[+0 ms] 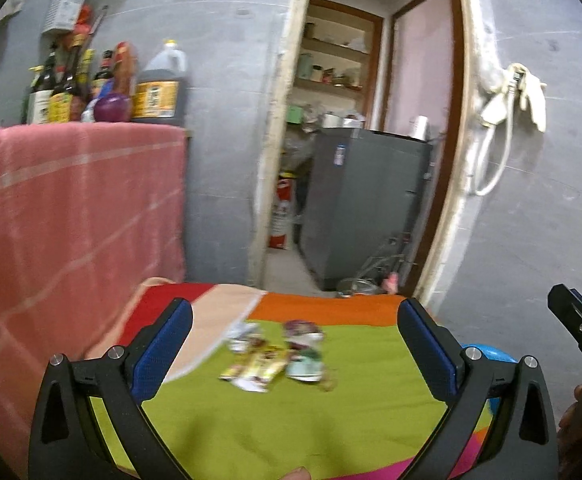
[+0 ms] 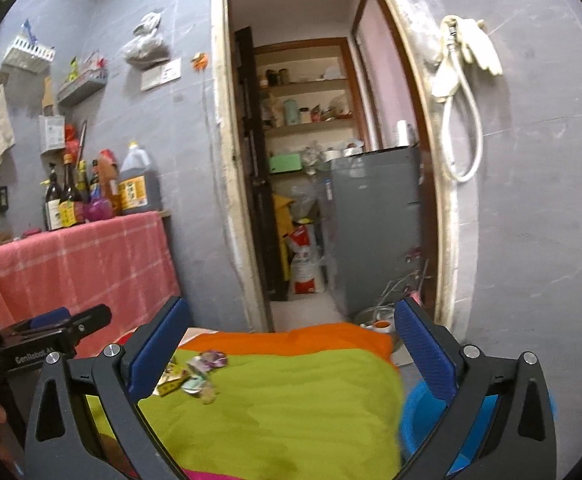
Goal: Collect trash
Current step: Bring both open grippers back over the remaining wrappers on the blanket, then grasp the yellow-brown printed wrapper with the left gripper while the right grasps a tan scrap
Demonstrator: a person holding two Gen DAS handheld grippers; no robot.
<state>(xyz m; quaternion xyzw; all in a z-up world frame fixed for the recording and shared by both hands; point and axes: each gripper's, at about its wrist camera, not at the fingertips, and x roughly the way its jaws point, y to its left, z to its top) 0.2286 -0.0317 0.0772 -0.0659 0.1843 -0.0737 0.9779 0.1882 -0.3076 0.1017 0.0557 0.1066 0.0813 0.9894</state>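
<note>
Several crumpled wrappers (image 1: 275,354) lie on the green part of a striped cloth (image 1: 291,420) over a low table. They also show in the right wrist view (image 2: 195,372), at the cloth's left side. My left gripper (image 1: 295,344) is open and empty, held above the cloth with the wrappers between and beyond its blue pads. My right gripper (image 2: 291,344) is open and empty, to the right of the wrappers. A blue bin (image 2: 427,412) stands at the table's right side, partly hidden by my right finger; its rim shows in the left wrist view (image 1: 487,354).
A pink-clothed counter (image 1: 71,208) with bottles (image 1: 103,88) stands to the left. A doorway (image 1: 355,140) ahead opens onto a grey fridge (image 1: 367,204) and shelves. Grey tiled wall (image 2: 531,200) with a hanging hose is on the right.
</note>
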